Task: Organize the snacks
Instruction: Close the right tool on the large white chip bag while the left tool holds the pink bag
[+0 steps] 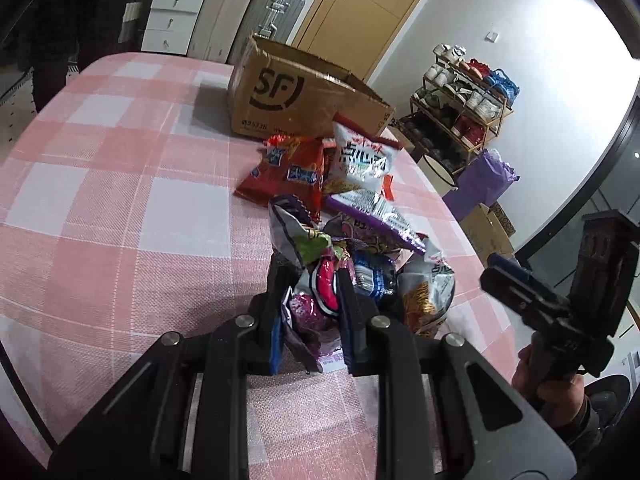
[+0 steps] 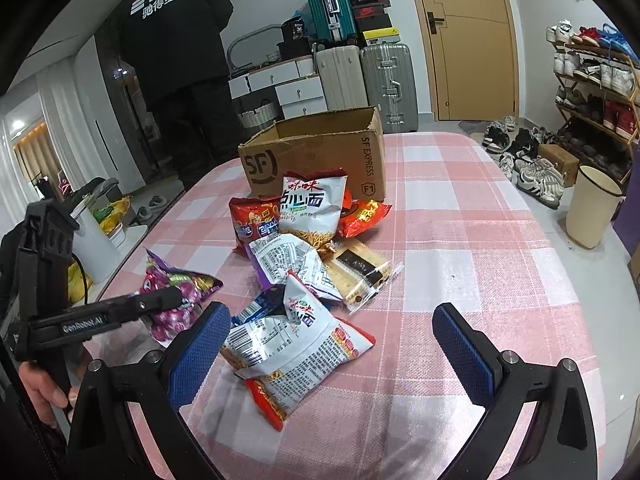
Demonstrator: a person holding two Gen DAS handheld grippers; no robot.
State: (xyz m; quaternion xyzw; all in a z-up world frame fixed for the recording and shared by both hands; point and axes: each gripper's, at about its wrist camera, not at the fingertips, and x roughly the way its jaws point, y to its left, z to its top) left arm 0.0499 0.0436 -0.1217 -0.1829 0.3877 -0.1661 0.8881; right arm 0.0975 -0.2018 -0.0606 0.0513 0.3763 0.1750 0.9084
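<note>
Both grippers are matte black plastic with 2 fingers each, faced with blue pads. On the right gripper (image 2: 332, 344) the pads (image 2: 198, 354) carry a fine diamond knurl, and a round silver screw head sits at each finger's base, 4 in all. The left gripper (image 1: 308, 316) has the same 4 silver screw heads across its black linkage, with long slots cut in the outer arms. Seen from the right wrist, its side bears white "GenRobot.AI" lettering, a boxy black mount stands above its handle, and a thin black cable hangs beside it.
</note>
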